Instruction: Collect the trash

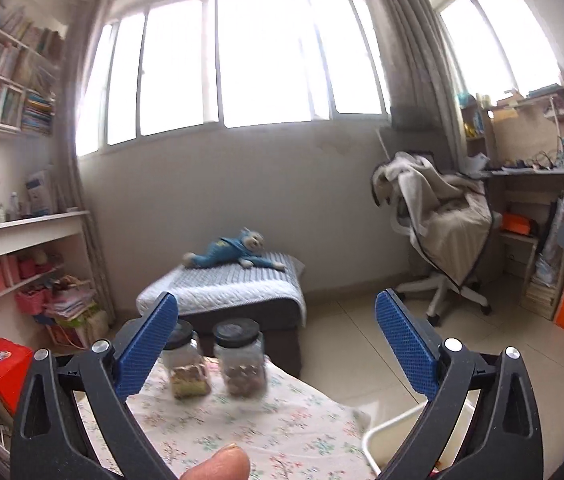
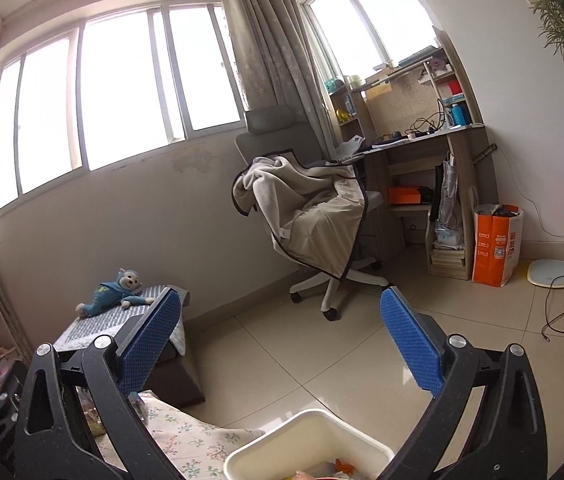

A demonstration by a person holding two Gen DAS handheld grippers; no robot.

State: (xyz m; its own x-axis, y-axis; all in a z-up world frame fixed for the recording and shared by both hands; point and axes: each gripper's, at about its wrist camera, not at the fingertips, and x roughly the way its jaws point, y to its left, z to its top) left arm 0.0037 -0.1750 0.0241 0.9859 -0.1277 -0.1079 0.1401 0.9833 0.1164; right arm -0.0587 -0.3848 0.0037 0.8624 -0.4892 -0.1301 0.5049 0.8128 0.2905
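Note:
My left gripper [image 1: 276,320] is open and empty, held above a table with a floral cloth [image 1: 242,432]. My right gripper [image 2: 280,320] is open and empty, held above a white bin [image 2: 309,436] at the table's right edge. Some colourful scraps [image 2: 337,468] lie inside the bin. The bin's rim also shows in the left wrist view [image 1: 385,428]. No loose trash shows on the cloth in either view.
Two clear jars with black lids [image 1: 186,360] [image 1: 242,356] stand at the far end of the table. Beyond are a low bed with a blue plush toy [image 1: 234,250], a blanket-draped office chair [image 2: 321,216], a desk [image 2: 421,140] and shelves [image 1: 10,240].

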